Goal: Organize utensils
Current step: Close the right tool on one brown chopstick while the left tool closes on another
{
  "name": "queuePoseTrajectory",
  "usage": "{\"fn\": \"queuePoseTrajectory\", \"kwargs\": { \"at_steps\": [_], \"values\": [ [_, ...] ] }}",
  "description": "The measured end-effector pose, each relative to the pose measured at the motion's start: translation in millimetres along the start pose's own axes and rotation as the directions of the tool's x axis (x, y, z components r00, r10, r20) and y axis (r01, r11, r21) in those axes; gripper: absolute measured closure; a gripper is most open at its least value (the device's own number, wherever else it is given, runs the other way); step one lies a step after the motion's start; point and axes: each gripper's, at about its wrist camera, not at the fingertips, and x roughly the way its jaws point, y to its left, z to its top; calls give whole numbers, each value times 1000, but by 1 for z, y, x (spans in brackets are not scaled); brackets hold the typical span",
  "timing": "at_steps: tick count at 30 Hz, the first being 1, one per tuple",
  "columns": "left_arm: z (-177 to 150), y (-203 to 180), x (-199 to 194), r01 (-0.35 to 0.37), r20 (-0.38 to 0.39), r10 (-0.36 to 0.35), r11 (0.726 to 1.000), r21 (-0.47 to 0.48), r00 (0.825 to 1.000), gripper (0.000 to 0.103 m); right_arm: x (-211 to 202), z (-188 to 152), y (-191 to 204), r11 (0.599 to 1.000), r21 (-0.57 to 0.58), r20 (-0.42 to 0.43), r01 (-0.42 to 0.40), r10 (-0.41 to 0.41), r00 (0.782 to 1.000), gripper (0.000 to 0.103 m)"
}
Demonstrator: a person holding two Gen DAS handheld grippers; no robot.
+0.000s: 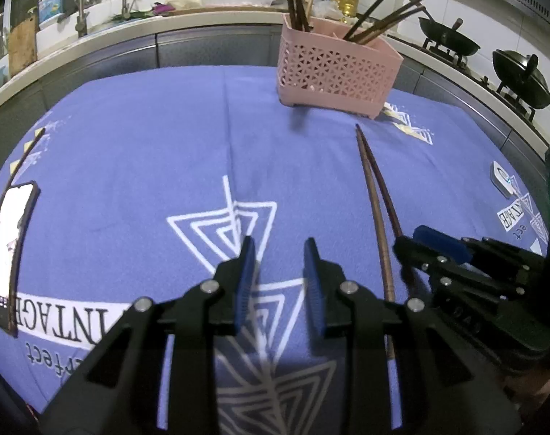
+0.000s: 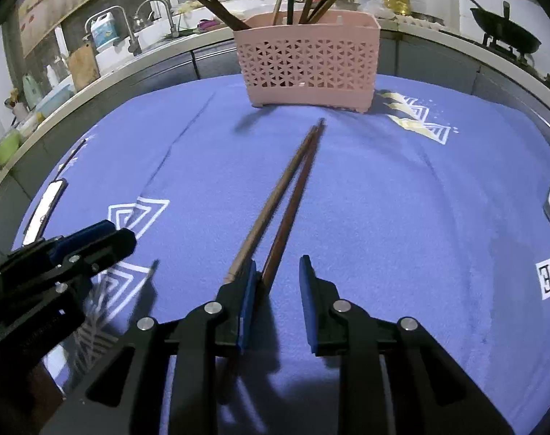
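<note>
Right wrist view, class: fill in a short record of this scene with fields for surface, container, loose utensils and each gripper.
Surface: blue printed tablecloth
Container: pink basket, upright, chopsticks standing inside
Loose utensils: two chopsticks lying on the cloth, tips toward the basket
Right gripper: jaws apart around the near chopstick ends
Left gripper: jaws apart, nothing between them

You get dim, bluish indoor light from overhead, soft shadows under the gripper fingers, heavy fisheye bending with dark corners, and slight motion blur.
</note>
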Motion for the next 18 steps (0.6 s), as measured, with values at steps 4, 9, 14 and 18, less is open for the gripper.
{"fn": "queuePoseTrajectory", "kwargs": {
  "at_steps": [4, 9, 14, 18],
  "values": [
    [0, 0, 0, 0, 0, 0, 1000, -2, 1000, 77, -4, -5, -7, 1000, -12, 1, 26, -26, 1000, 96],
    [-2, -1, 0, 4, -2, -4, 1000, 1, 1000, 77, -9, -11, -18, 999, 1, 1, 54, -54, 999, 96],
    [-2, -2, 1, 8, -9, -8, 1000, -1, 1000, 77, -16, -17, -29, 997, 34, -5, 62, -62, 998, 96],
    [2, -4, 3, 21, -24, -21, 1000, 4, 999, 77, -22, -23, -36, 997, 65, -15, 52, -51, 999, 96]
  ]
}}
